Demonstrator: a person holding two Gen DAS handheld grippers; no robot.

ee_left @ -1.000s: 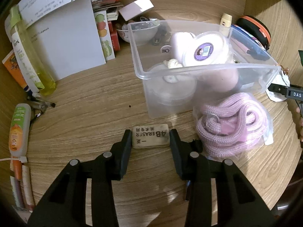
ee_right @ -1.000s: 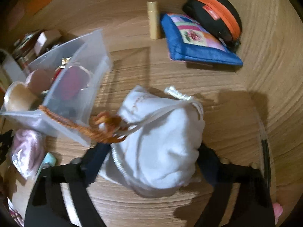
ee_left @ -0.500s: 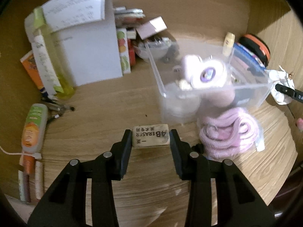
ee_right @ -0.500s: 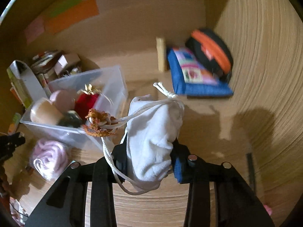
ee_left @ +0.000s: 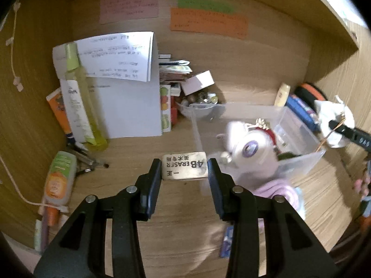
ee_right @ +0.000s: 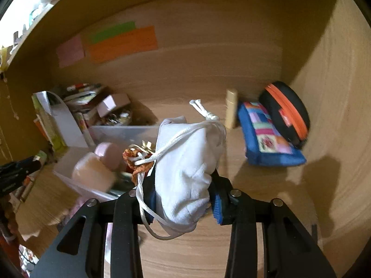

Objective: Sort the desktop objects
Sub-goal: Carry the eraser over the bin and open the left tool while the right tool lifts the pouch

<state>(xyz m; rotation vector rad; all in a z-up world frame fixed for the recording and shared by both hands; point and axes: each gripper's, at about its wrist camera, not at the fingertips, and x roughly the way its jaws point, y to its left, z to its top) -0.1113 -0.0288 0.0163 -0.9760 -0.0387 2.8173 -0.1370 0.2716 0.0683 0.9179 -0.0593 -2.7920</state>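
My left gripper (ee_left: 184,169) is shut on a beige eraser (ee_left: 184,165) printed "4B ERASER" and holds it above the wooden desk, left of a clear plastic bin (ee_left: 299,134) holding round containers. My right gripper (ee_right: 183,194) is shut on a white drawstring pouch (ee_right: 185,162) with an orange braided cord, raised above the desk beside the bin (ee_right: 120,132). The pouch also shows in the left wrist view (ee_left: 334,118) at the bin's right end.
A white folder (ee_left: 129,108), a yellow bottle (ee_left: 78,102) and tubes (ee_left: 60,178) stand at left. A pink rope bundle (ee_left: 278,192) lies in front of the bin. A blue patchwork pouch (ee_right: 266,136), black-orange case (ee_right: 287,113) and small beige tube (ee_right: 231,108) sit at back right.
Both grippers have risen from the desk with their objects. The right gripper closed on the white pouch and lifted it; the left lifted the eraser up and back.
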